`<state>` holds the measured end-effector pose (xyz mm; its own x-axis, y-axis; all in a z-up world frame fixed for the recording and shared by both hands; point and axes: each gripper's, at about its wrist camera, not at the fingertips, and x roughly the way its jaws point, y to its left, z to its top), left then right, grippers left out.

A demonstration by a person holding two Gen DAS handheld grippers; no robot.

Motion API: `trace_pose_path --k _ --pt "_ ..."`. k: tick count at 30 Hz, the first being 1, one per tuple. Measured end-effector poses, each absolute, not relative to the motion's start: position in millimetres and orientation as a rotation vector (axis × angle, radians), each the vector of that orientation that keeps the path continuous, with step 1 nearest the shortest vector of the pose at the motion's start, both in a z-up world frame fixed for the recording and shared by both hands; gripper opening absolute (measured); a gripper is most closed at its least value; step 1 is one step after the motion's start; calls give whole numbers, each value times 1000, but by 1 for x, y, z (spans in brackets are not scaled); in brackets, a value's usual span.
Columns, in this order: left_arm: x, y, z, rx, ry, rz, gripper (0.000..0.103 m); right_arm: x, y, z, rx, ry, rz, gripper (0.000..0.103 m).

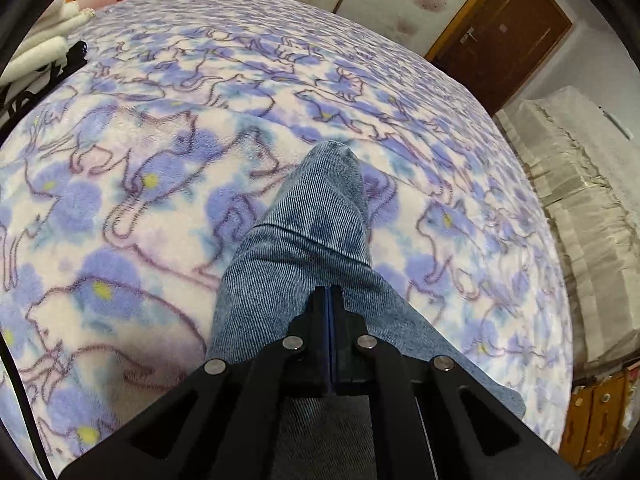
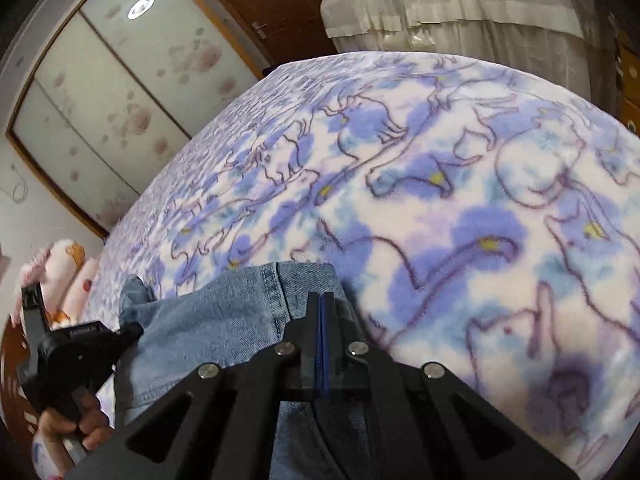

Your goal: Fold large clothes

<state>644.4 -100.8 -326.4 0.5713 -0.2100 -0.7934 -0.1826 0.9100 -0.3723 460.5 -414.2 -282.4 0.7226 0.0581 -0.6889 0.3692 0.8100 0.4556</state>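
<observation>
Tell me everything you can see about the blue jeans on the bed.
The jeans are light blue, washed denim with a twill weave. They lie on a fleece blanket printed with purple cats. One leg stretches away, creased across. The right wrist view shows a stitched seam. The left gripper and the right gripper are both shut, apparently pinching denim at the near end, which hangs below the fingers.

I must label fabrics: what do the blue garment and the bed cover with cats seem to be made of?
Blue garment: looks like washed denim; diagonal twill lines and a stitched seam show. Bed cover: probably soft fleece, matte; fuzzy nap blurs its printed outlines.
</observation>
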Motion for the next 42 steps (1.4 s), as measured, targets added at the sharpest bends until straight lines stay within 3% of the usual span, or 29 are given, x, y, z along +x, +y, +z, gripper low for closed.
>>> trace_pose_path --k 13,16,21,22,30,31,32,33,36,40,42 --pt "634 -124 -305 -238 1030 35 1 476 -403 -272 500 876 -233 0" --pt "611 -130 -283 -183 995 40 7 475 -400 -262 471 913 -224 0" --pt "559 -131 -270 -127 1015 62 7 459 -388 -257 435 975 -206 0" --pt "544 -130 -269 -138 1021 65 7 451 -386 -257 438 988 -201 5" --pt "452 -123 -275 -155 1131 74 8 390 -367 -252 452 1102 -124 9" --pt "440 -122 -271 -164 1132 76 10 382 -365 -253 443 1126 -115 9" --pt "432 -121 -270 -167 1143 79 19 372 -361 -251 430 1137 -104 9" --pt "423 -121 -269 -170 1160 80 28 365 -359 -249 419 1142 -97 11" --pt "401 -119 -266 -187 1192 83 29 344 -353 -246 399 1203 -68 30" --pt "379 -120 -262 -181 1235 69 30 322 -347 -242 392 1255 -53 41" --pt "372 -121 -260 -167 1249 56 37 314 -344 -240 388 1283 -55 43"
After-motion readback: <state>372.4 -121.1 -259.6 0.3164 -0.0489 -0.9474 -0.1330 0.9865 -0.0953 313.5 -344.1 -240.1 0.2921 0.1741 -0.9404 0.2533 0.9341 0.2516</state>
